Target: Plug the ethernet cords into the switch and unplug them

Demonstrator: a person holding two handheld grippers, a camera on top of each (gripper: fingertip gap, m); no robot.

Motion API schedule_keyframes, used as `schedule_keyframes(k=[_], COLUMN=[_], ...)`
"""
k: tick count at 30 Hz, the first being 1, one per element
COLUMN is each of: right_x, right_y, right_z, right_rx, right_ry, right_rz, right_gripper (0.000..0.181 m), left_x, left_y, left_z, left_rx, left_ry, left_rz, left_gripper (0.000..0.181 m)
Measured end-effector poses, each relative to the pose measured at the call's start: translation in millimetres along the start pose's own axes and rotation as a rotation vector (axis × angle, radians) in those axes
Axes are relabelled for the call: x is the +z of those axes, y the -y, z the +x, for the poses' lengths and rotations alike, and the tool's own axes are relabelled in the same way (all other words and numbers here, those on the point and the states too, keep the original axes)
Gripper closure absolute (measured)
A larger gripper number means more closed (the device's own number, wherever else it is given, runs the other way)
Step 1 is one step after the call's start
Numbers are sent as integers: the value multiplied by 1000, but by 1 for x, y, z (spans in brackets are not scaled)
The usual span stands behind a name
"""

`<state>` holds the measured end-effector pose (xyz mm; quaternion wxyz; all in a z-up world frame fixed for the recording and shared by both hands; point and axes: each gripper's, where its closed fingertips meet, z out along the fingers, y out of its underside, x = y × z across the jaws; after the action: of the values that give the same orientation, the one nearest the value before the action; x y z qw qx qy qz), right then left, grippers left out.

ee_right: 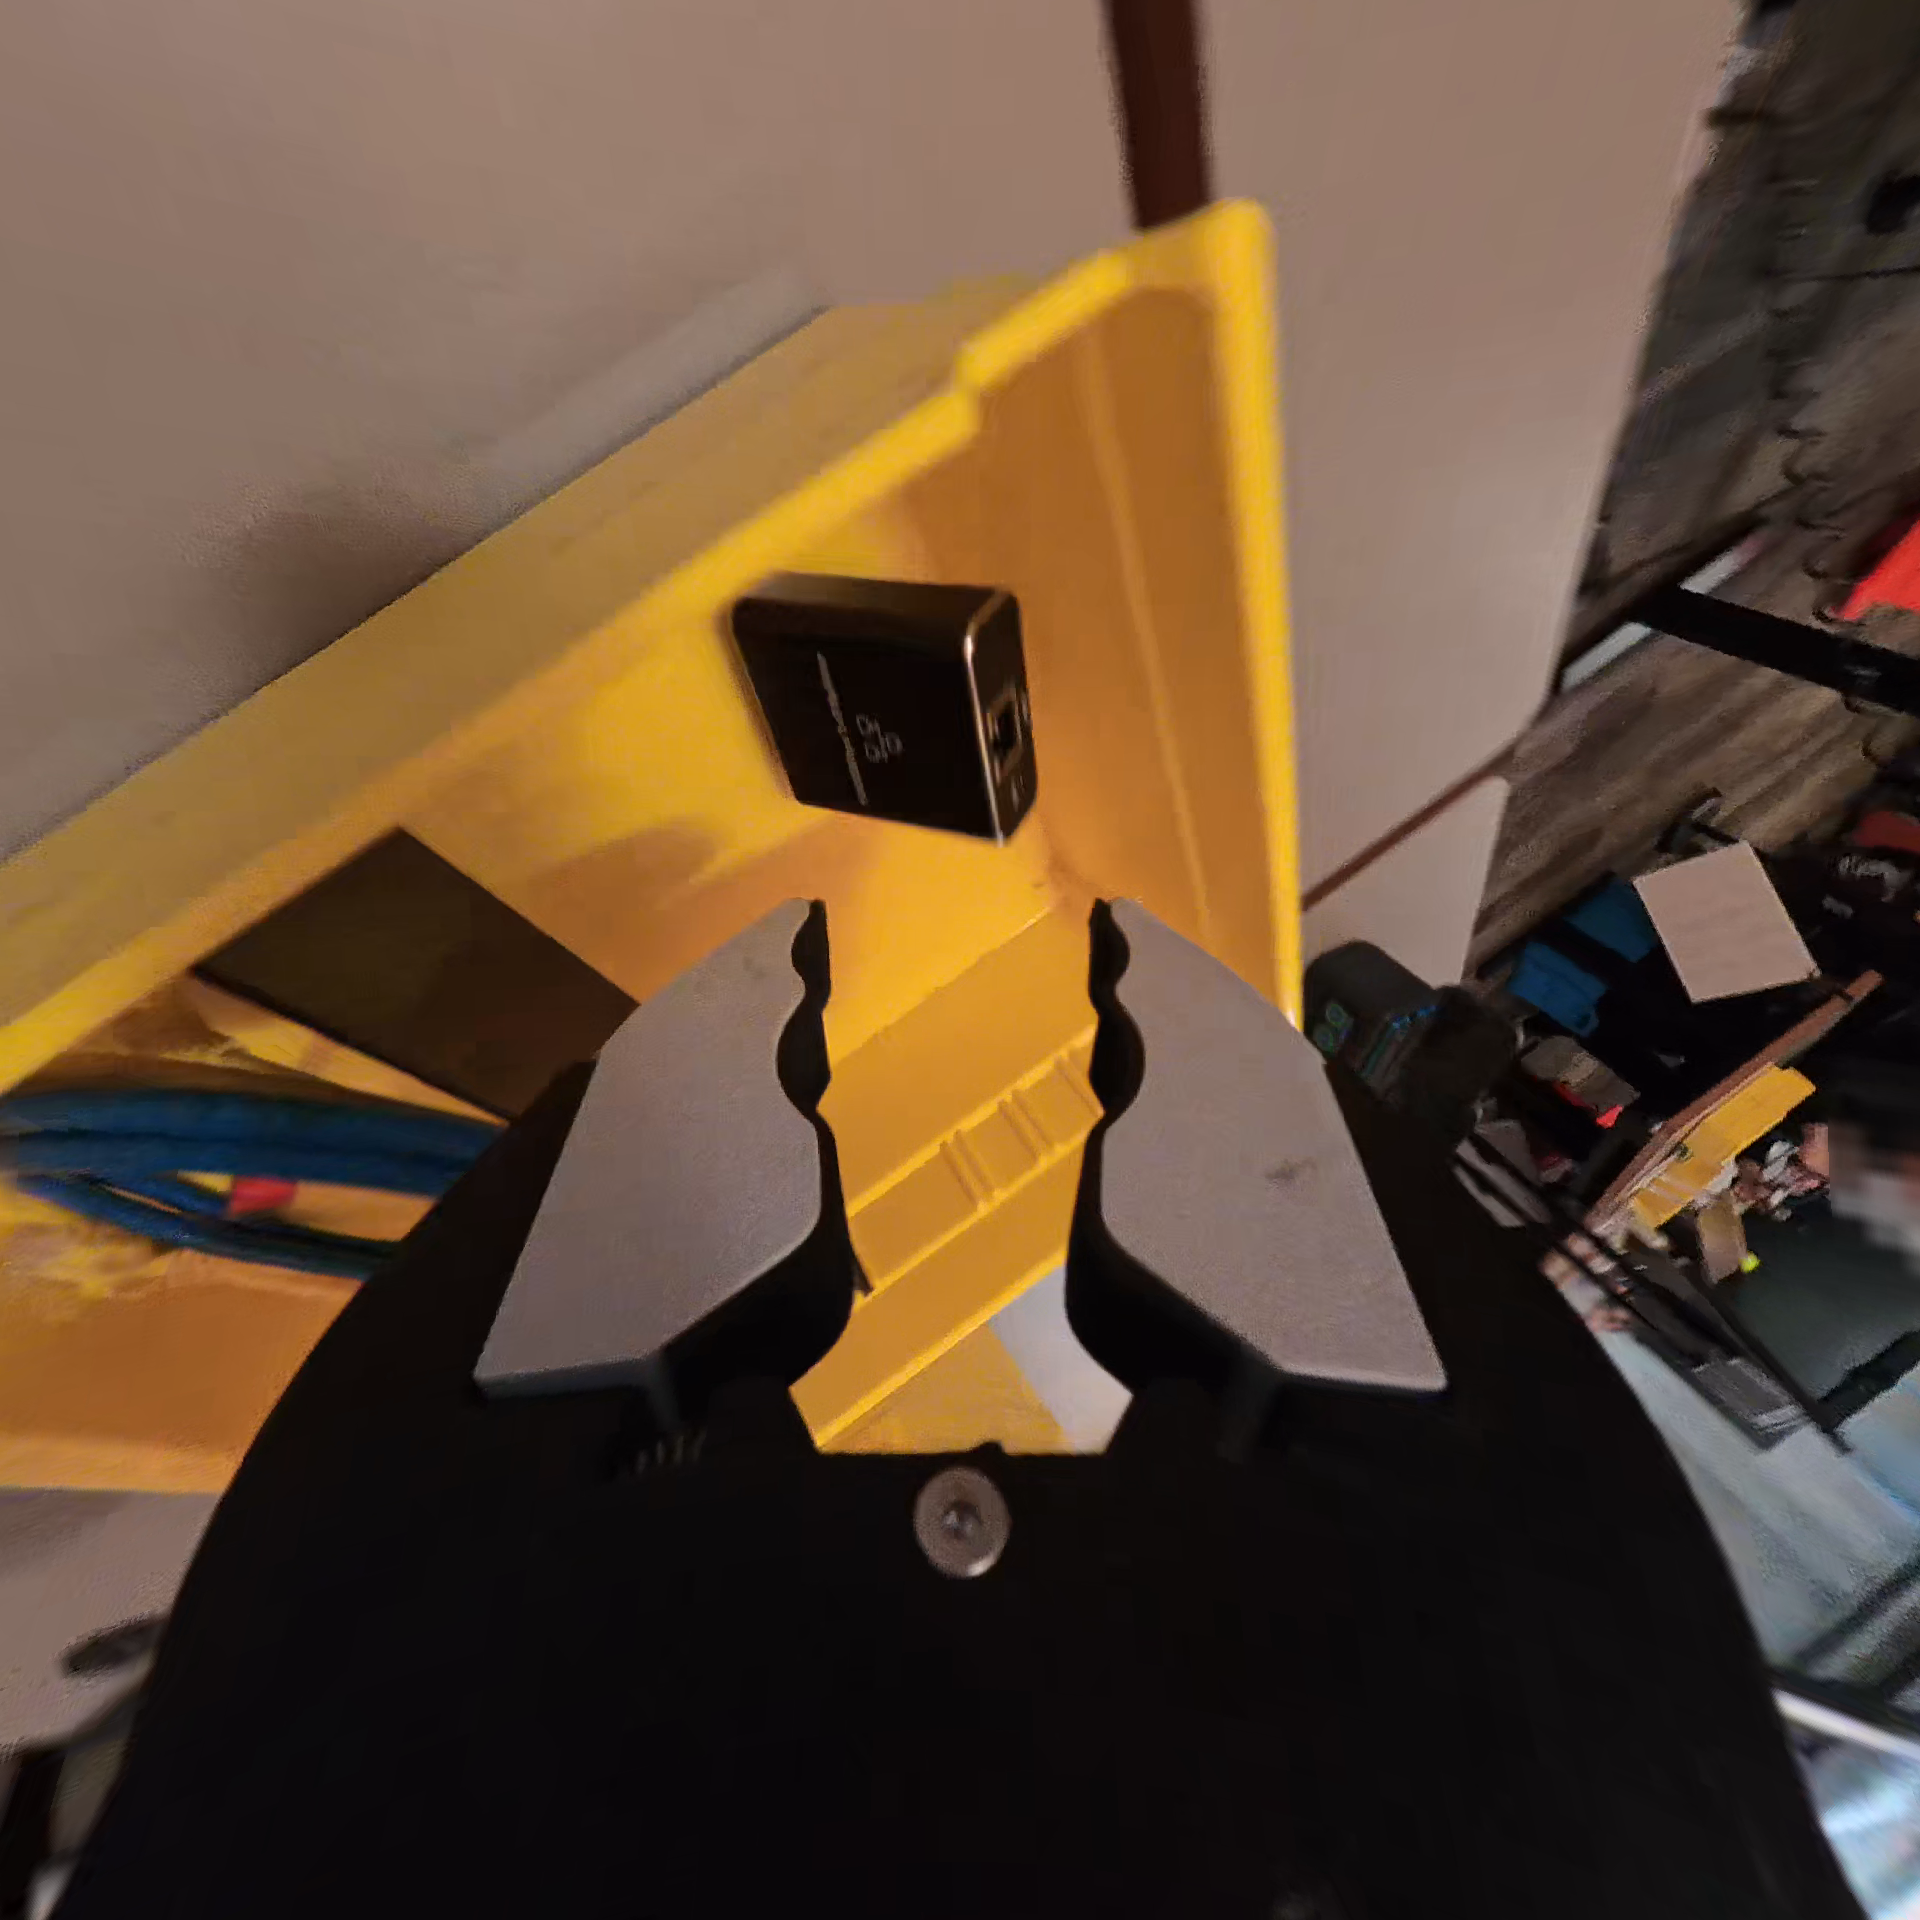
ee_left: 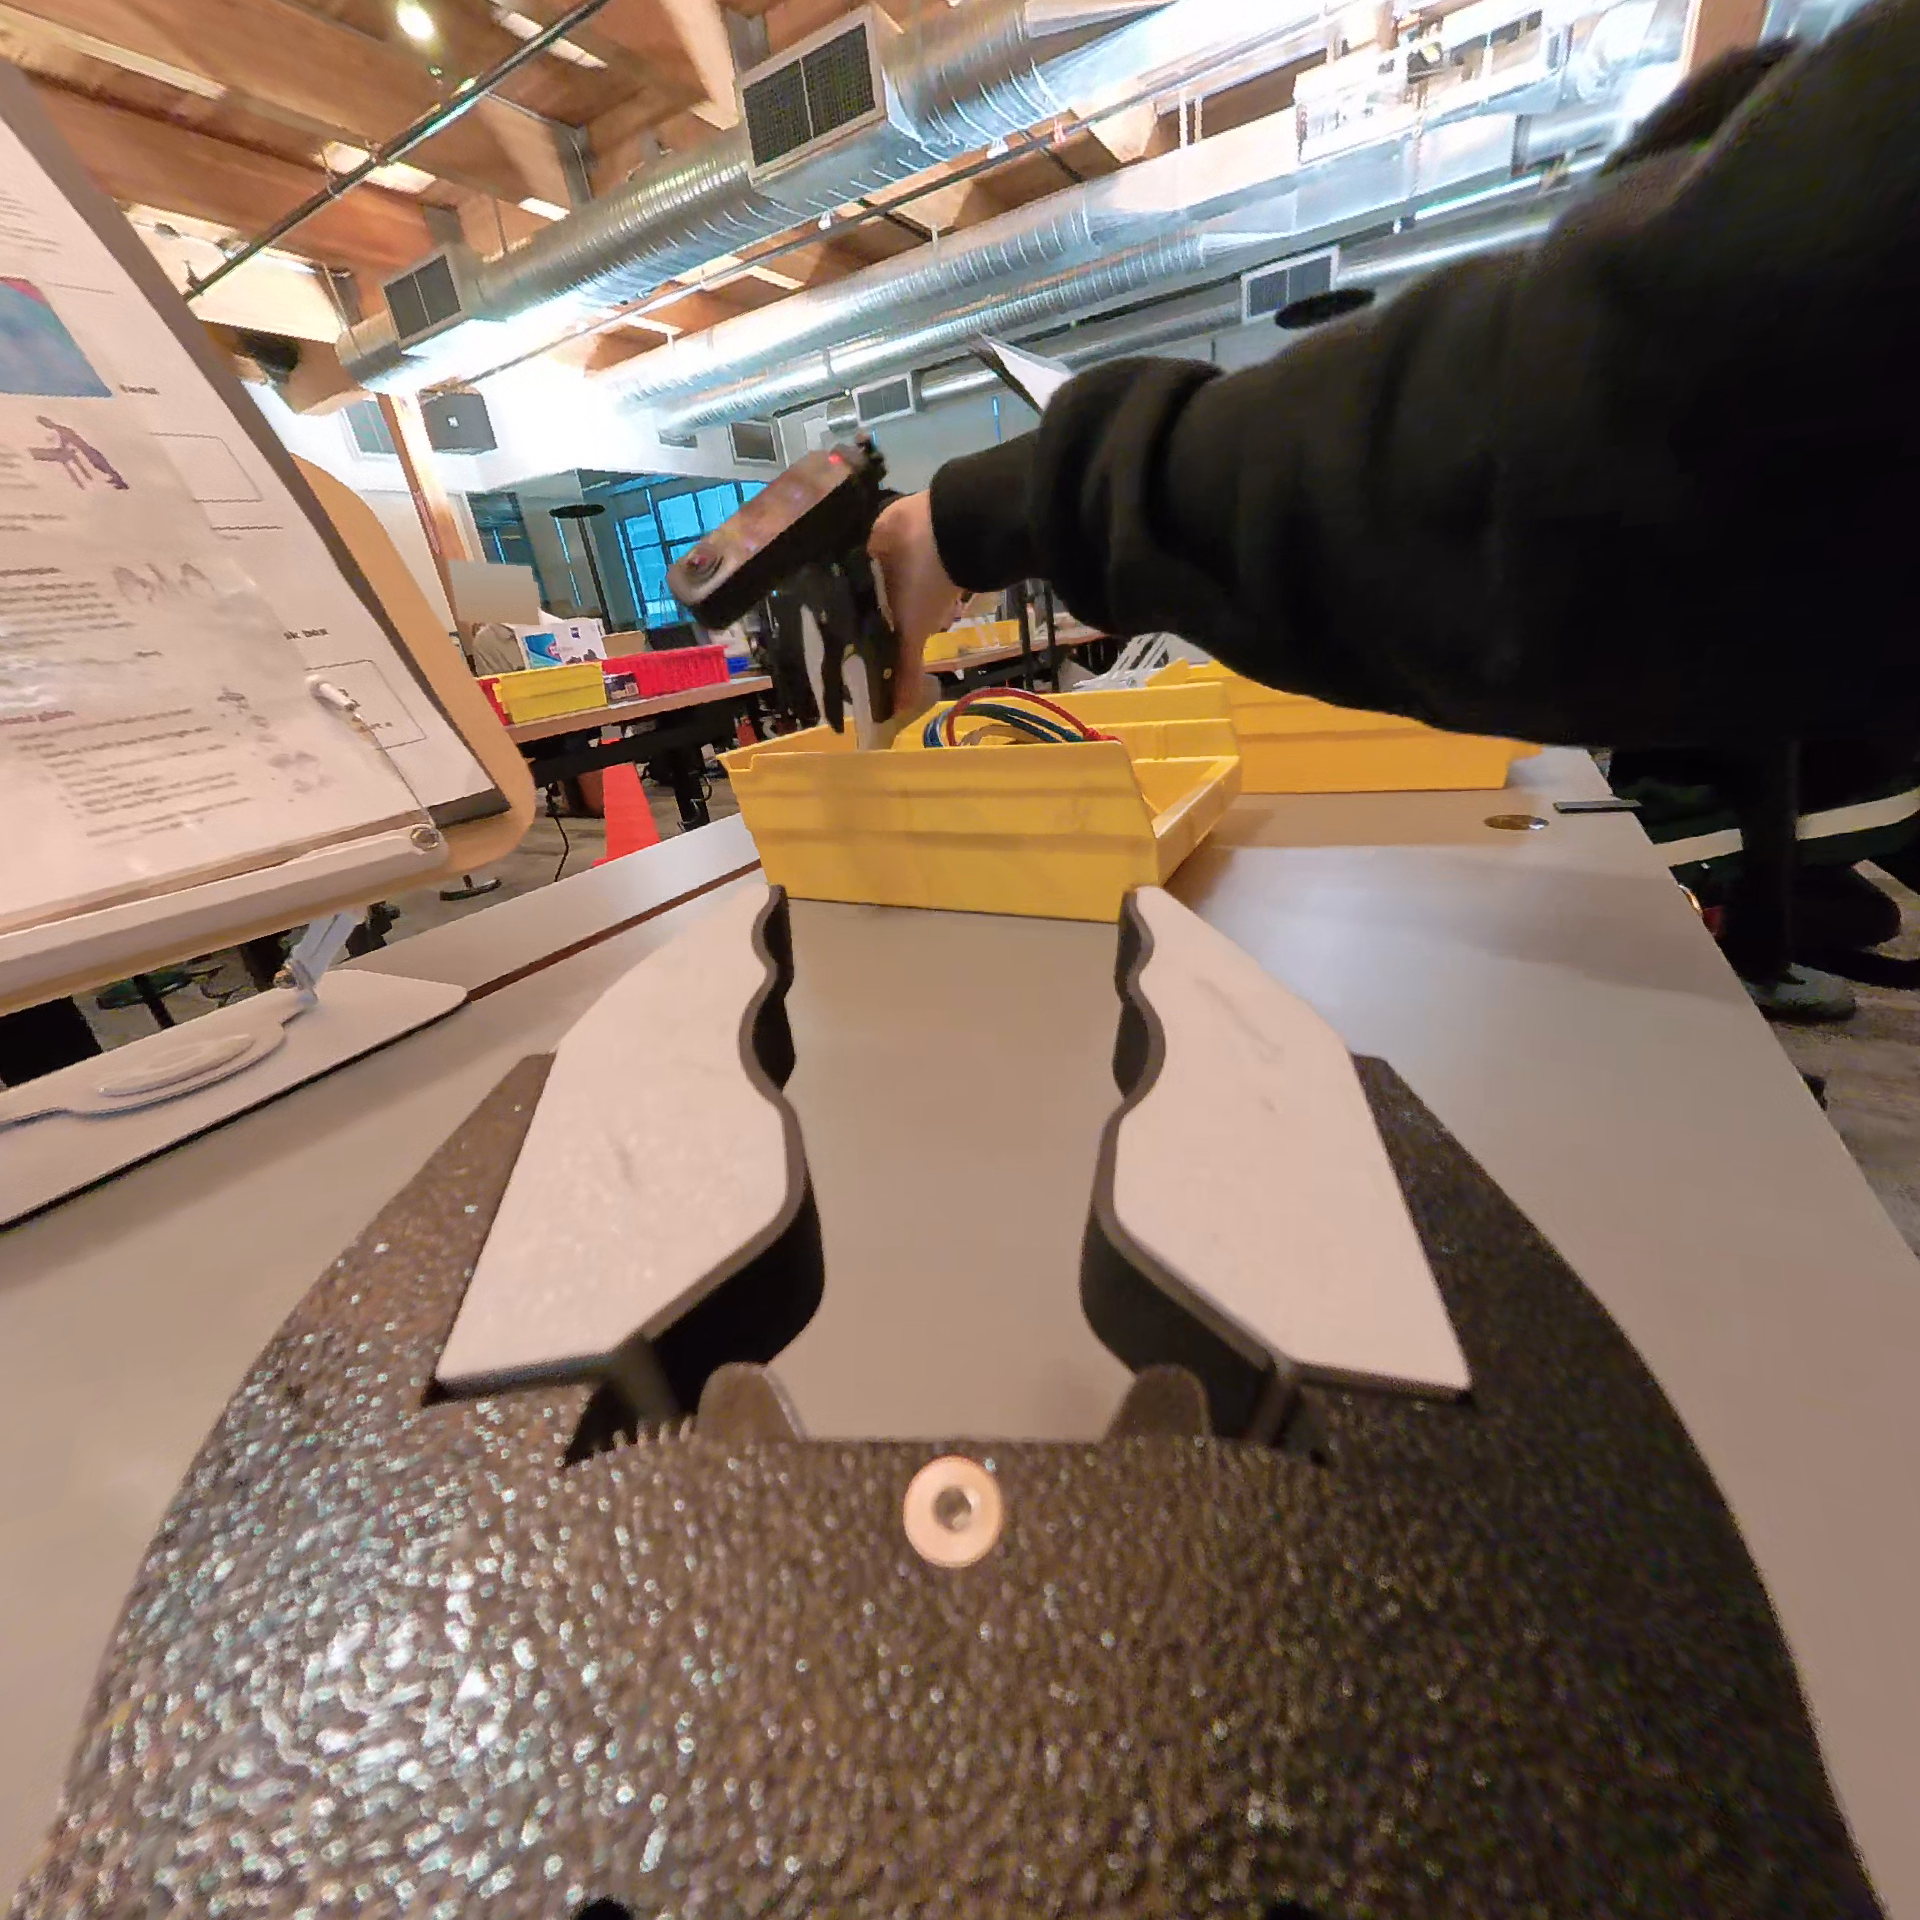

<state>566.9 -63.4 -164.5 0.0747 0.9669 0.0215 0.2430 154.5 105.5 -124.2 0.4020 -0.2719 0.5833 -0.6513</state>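
A small black switch (ee_right: 883, 707) lies in a yellow bin (ee_right: 582, 748), a port on its right end. Blue and red ethernet cords (ee_right: 208, 1153) lie coiled in the same bin at the left. My right gripper (ee_right: 956, 914) is open and empty, pointing down into the bin just short of the switch. In the left wrist view the right gripper (ee_left: 852, 717) reaches into the yellow bin (ee_left: 935, 831), where the cords (ee_left: 1008, 717) loop above the rim. My left gripper (ee_left: 951, 904) is open and empty, low over the grey table (ee_left: 1403, 987), just before the bin.
A document stand with a printed sheet (ee_left: 187, 623) sits at the left on the table. More yellow bins (ee_left: 1351, 738) stand behind the first. A person's black sleeve (ee_left: 1455, 499) crosses from the right. The table edge (ee_left: 1714, 1039) runs along the right.
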Motion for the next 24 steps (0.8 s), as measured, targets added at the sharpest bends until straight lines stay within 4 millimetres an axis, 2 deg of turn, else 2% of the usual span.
schedule_keyframes(k=[3, 5, 7, 9, 11, 13, 15, 16, 20, 22, 24], right_x=[-41, -74, -102, -126, -148, -165, -164, -159, -131, -117, -108], right_y=[-13, -32, -52, -65, -75, -82, -87, -88, -103, -109, -120], right_z=[14, 4, -26, -72, -115, -144, -166, -169, -175, -181, -181], right_rx=[192, 313, 432, 519, 615, 770, 885, 918, 911, 857, 902], right_ry=[-140, -214, -243, -229, -254, -274, -238, -238, -292, -301, -282], right_rz=[141, 253, 377, 547, 757, 964, 1069, 1083, 849, 776, 748], right_gripper=[120, 114, 111, 111, 113, 120, 120, 122, 108, 108, 105], left_x=[-3, -1, 4, 13, 29, 49, 69, 79, 117, 140, 170], left_y=[2, 1, -3, -4, -8, -19, -32, -39, -55, -58, -60], left_z=[-2, -4, -6, -4, 0, 6, 16, 21, 31, 40, 55], left_rx=[16, 24, 38, 24, -4, 7, 66, 101, 107, 18, -93], left_ry=[26, 42, 63, 69, 66, 67, 60, 62, 98, 100, 83], left_rz=[15, 1, -21, -25, -43, -114, -205, -247, -333, -348, -348], left_gripper=[122, 122, 122, 122, 122, 122, 117, 116, 115, 114, 110])
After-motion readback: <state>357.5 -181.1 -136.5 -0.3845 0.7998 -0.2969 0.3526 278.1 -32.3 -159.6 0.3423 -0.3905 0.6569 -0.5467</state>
